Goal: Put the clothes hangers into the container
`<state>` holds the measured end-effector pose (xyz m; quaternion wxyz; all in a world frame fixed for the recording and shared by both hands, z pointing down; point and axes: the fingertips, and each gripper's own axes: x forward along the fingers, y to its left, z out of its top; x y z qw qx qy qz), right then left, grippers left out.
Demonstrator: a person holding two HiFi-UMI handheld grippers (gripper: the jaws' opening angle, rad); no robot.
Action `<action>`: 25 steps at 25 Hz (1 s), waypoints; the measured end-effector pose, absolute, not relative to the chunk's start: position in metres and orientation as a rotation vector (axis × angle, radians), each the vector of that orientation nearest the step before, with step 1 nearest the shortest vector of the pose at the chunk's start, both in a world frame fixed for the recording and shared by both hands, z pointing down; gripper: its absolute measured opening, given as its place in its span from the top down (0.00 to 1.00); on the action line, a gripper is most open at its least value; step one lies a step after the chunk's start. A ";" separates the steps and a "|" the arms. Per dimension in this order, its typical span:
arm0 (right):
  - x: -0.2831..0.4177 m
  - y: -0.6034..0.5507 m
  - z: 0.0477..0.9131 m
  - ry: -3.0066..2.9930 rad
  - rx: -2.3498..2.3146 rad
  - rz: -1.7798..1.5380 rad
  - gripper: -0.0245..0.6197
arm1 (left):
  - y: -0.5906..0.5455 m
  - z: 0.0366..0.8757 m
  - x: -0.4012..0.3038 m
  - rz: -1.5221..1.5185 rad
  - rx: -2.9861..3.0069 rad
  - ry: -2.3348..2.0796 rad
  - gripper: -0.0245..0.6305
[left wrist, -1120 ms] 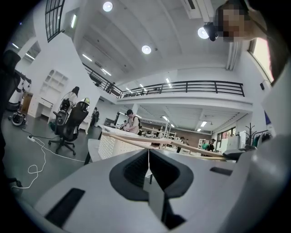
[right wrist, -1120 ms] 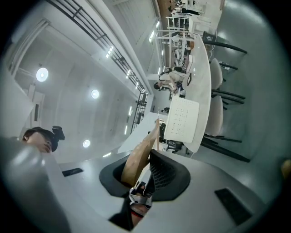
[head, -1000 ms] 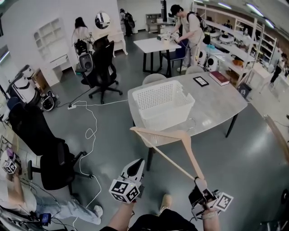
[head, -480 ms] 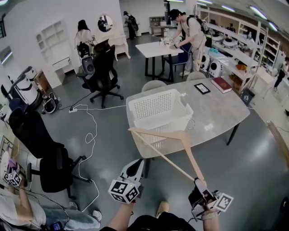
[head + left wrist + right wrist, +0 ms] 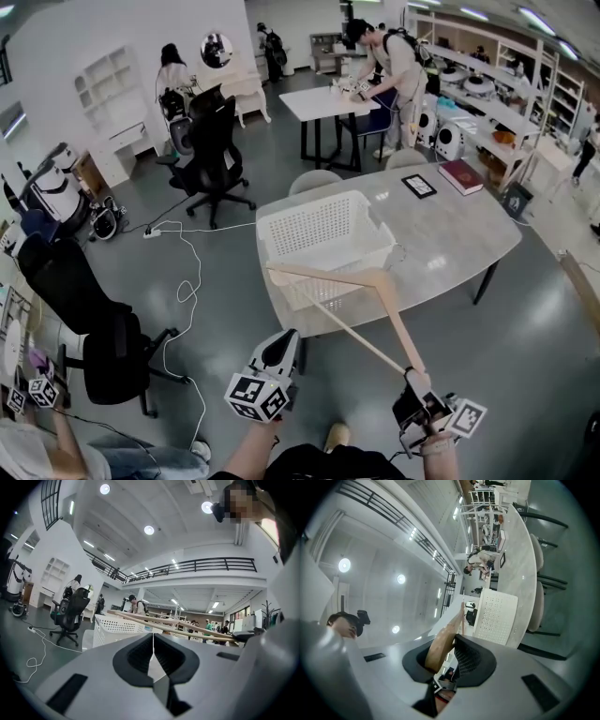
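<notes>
Pale bare-wood triangular clothes hanger [image 5: 323, 277] looks smooth and matt; the white perforated plastic basket [image 5: 323, 230] ahead of the right gripper [image 5: 412, 380] has a slight sheen; the light grey stone-look table top [image 5: 450, 225] under it is polished, reflections all over; that gripper's black pads [image 5: 466, 660] look ribbed and rubbery, its grey shell smooth matt plastic; grey floor [image 5: 234, 272] below is pretty glossy too

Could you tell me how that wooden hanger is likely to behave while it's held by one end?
Probably stiff: the hanger juts out straight without sagging. Likely light, as the right gripper carries it by one tip. It may pivot there.
</notes>
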<state>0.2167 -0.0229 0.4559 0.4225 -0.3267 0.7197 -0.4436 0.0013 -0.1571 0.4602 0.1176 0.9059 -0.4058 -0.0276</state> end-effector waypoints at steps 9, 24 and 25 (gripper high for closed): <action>0.231 -0.036 0.466 1.808 -0.848 -1.129 0.86 | -0.168 0.467 0.012 -0.083 2.645 -1.183 0.94; 0.249 -0.099 0.456 1.877 -0.926 -1.112 0.86 | -0.226 0.470 -0.001 -0.116 2.607 -1.240 0.94; 0.249 -0.105 0.455 1.882 -0.931 -1.119 0.86 | -0.232 0.469 -0.002 -0.118 2.604 -1.244 0.94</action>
